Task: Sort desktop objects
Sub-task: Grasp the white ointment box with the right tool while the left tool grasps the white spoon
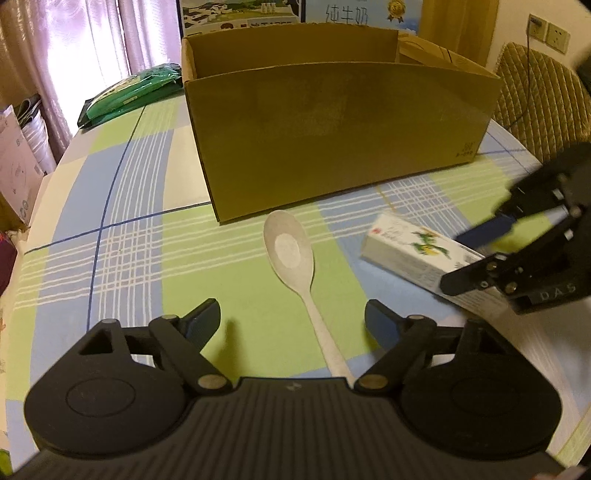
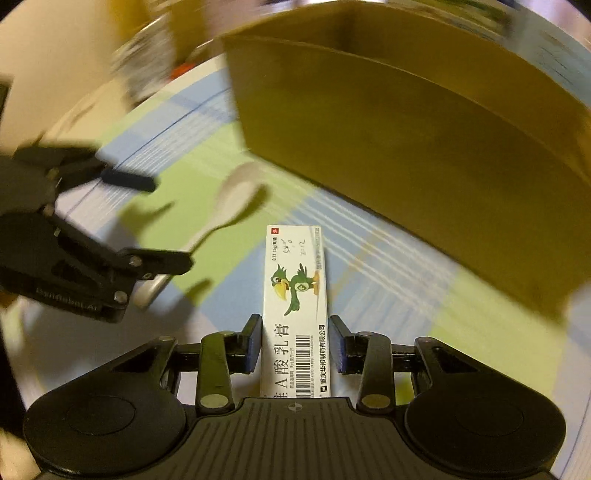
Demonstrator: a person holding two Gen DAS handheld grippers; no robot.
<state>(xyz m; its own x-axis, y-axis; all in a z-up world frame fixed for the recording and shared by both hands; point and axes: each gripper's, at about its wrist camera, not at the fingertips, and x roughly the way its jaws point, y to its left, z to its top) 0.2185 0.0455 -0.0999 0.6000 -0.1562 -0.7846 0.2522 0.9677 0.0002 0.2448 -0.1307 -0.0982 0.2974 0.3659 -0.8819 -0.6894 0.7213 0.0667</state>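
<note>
A white spoon (image 1: 290,247) lies on the plaid tablecloth (image 1: 122,236), bowl toward the brown cardboard box (image 1: 332,129). My left gripper (image 1: 291,325) is open and straddles the spoon's handle without touching it. To the right, a white ointment box (image 1: 406,251) with a green bird print is held by my right gripper (image 1: 469,254). In the right wrist view my right gripper (image 2: 297,345) is shut on the ointment box (image 2: 295,280), which looks sharp against a blurred background. The spoon (image 2: 236,199) and left gripper (image 2: 147,221) appear blurred at left, the cardboard box (image 2: 406,147) ahead.
A green packet (image 1: 129,92) lies at the table's far left corner. A padded chair (image 1: 543,99) stands at the right behind the table. Printed cartons (image 1: 240,14) stand behind the cardboard box, and a white carton (image 1: 14,162) sits off the table's left edge.
</note>
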